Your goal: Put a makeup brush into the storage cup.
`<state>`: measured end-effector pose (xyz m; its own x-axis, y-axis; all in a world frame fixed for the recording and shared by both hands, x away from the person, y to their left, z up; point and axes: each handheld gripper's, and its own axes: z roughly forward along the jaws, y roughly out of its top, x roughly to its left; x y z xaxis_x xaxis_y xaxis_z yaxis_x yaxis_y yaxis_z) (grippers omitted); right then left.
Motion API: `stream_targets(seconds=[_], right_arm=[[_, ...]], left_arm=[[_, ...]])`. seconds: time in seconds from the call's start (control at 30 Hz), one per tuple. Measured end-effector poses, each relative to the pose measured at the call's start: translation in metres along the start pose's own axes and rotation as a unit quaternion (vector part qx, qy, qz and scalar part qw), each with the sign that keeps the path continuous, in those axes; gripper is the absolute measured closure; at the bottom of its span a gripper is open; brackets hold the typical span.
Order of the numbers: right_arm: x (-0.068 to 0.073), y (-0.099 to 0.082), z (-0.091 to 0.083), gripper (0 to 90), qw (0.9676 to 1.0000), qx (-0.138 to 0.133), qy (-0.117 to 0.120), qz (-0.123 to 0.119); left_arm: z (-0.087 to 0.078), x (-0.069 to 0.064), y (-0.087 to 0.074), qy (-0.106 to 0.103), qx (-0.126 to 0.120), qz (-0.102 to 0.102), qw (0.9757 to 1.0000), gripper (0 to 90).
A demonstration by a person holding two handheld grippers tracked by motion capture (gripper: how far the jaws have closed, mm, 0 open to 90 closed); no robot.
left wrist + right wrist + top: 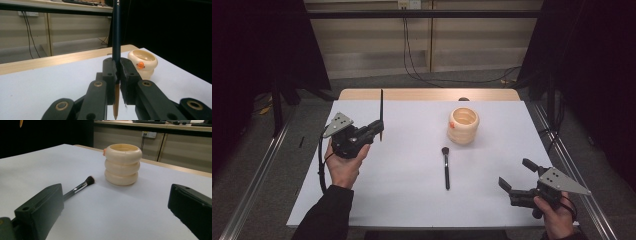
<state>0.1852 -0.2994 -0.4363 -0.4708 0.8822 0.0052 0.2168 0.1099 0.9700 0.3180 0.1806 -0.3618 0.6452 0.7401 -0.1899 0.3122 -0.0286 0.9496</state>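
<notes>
My left gripper [378, 129] hovers over the left part of the white table, shut on a dark pencil [381, 112] that stands upright. In the left gripper view the pencil [116, 32] rises between the closed jaws and its sharpened wooden tip points down. A cream ribbed cup [463, 125] stands right of centre on the table; it shows as the cup [142, 63] with an orange dot beyond the jaws, and as the cup [122, 164] ahead of the right gripper. A black makeup brush [445, 167] lies flat in the middle. My right gripper [517, 176] rests open at the front right.
The white table top [412, 200] has a wooden strip along its far edge. Metal rails run along both sides of the table. Cables hang from a wall socket at the back, over the floor.
</notes>
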Motion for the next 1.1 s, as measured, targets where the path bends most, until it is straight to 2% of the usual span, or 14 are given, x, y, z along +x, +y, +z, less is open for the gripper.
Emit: stream_targets(seconds=[0.03,0.13,0.33,0.43,0.47,0.53,0.67,0.77,0.83,0.87,0.97,1.0,1.03,1.1], right_arm=[[0.000,0.000,0.000,0.0,1.0000,0.001,-0.001,0.001],[0.000,0.000,0.001,0.0,1.0000,0.001,-0.002,-0.001],[0.000,0.000,0.001,0.0,1.0000,0.002,-0.002,0.000],[0.000,0.000,0.001,0.0,1.0000,0.004,0.000,0.001],[0.000,0.000,0.000,0.0,1.0000,0.002,-0.002,0.000],[0.000,0.000,0.000,0.0,1.0000,0.003,-0.002,0.001],[0.000,0.000,0.000,0.0,1.0000,0.002,0.000,0.001],[0.000,0.000,0.000,0.0,1.0000,0.000,0.000,0.002],[0.000,0.000,0.000,0.0,1.0000,0.001,0.002,0.003],[0.000,0.000,0.000,0.0,1.0000,0.001,0.002,0.003],[0.000,0.000,0.000,0.0,1.0000,0.002,0.001,0.000],[0.000,0.000,0.000,0.0,1.0000,0.002,0.001,0.000],[0.001,0.000,0.000,0.0,1.0000,0.002,0.003,0.001],[0.001,0.000,0.000,0.0,1.0000,0.002,0.003,0.001]], left_arm=[[0.000,-0.001,0.000,0.005,0.009,0.007,0.9999,83.4],[-0.002,-0.007,0.001,-0.009,0.005,0.000,0.9999,83.4],[-0.004,-0.018,-0.004,-0.027,0.011,0.012,0.9995,83.3],[-0.003,-0.023,-0.004,-0.045,0.008,0.008,0.9989,83.4],[-0.003,-0.025,-0.004,-0.056,0.009,0.012,0.9983,83.4],[-0.002,-0.033,-0.004,-0.063,0.009,0.025,0.9976,83.3],[-0.002,-0.041,-0.003,-0.073,0.007,0.023,0.9971,83.3],[-0.001,-0.046,-0.003,-0.087,0.004,0.030,0.9958,83.3],[-0.002,-0.049,-0.002,-0.083,0.008,0.034,0.9960,83.3],[-0.001,-0.050,-0.003,-0.090,0.008,0.038,0.9952,83.3],[0.000,-0.055,-0.004,-0.098,0.006,0.033,0.9946,83.3],[-0.001,-0.056,-0.004,-0.094,0.014,0.040,0.9946,83.3],[0.000,-0.058,-0.004,-0.108,0.010,0.037,0.9935,83.3],[0.000,-0.063,-0.005,-0.108,0.018,0.043,0.9931,83.3]])
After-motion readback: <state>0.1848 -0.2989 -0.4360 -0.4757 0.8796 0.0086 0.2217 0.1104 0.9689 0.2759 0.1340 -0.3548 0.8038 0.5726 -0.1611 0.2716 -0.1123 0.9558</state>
